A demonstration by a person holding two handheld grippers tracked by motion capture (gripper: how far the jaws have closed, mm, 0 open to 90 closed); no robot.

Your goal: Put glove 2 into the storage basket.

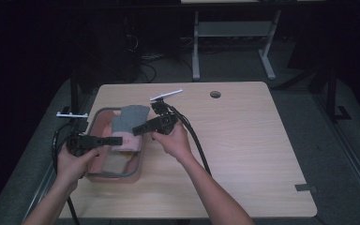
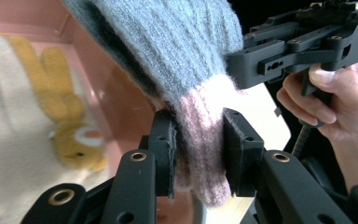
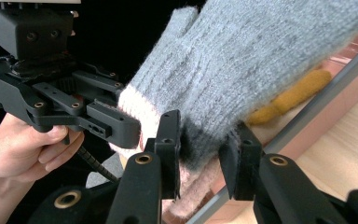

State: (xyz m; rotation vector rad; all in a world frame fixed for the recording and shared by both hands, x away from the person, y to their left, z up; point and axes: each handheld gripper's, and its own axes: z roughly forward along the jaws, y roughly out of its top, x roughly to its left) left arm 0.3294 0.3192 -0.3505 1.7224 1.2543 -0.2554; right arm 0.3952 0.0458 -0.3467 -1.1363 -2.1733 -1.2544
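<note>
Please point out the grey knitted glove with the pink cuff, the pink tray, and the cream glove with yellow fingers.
Grey knitted glove with pink cuff (image 2: 168,51), left gripper view, grey body.
Pink tray (image 2: 116,102), left gripper view, inner wall.
Cream glove with yellow fingers (image 2: 9,135), left gripper view, cream palm.

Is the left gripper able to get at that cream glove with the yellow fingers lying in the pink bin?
Probably not right now: the left gripper is shut on the grey and pink glove, which hangs above the cream glove.

- High view looks forward and down over the table (image 1: 243,140), from fairly far.
- Both gripper views sit close, sharing the grey glove (image 2: 177,51) (image 3: 270,60).
</note>
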